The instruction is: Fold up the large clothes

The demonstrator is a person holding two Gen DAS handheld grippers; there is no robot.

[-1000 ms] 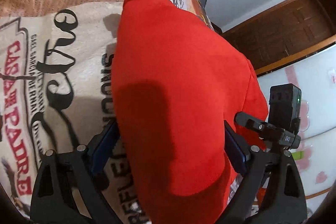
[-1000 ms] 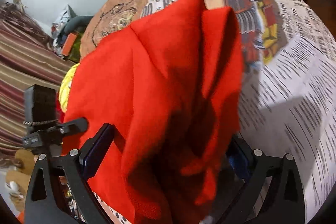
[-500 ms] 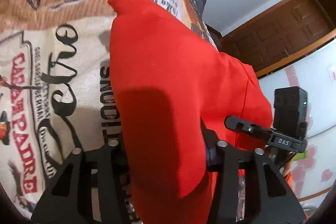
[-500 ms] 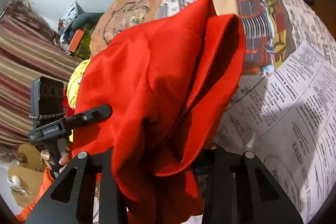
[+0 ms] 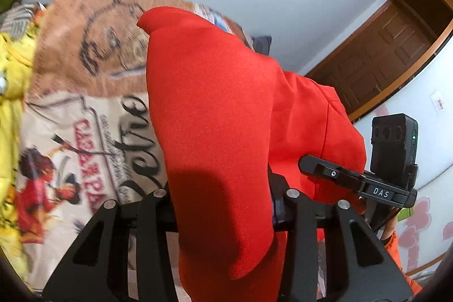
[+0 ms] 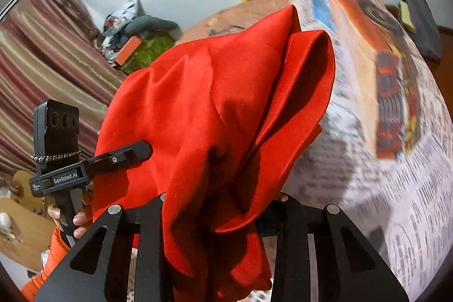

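A large red garment (image 5: 215, 109) hangs between both grippers above a bed with a printed newspaper-style cover (image 5: 85, 115). My left gripper (image 5: 223, 205) is shut on one end of the red garment; cloth drapes over its jaws and hides the fingertips. My right gripper (image 6: 220, 214) is shut on the other end of the red garment (image 6: 226, 104), which bunches in folds over it. Each view shows the other gripper beside the cloth: the right one in the left wrist view (image 5: 368, 183), the left one in the right wrist view (image 6: 85, 169).
The printed bed cover (image 6: 396, 160) spreads under and beyond the garment. Yellow clothing (image 5: 11, 70) lies at the bed's left edge. A brown wooden door (image 5: 382, 58) stands at right. Striped curtains (image 6: 36, 61) and a pile of clutter (image 6: 136, 41) are at left.
Both grippers closed on the red garment and lifted it; both views tilted upward, showing more wall and the bed's far end.
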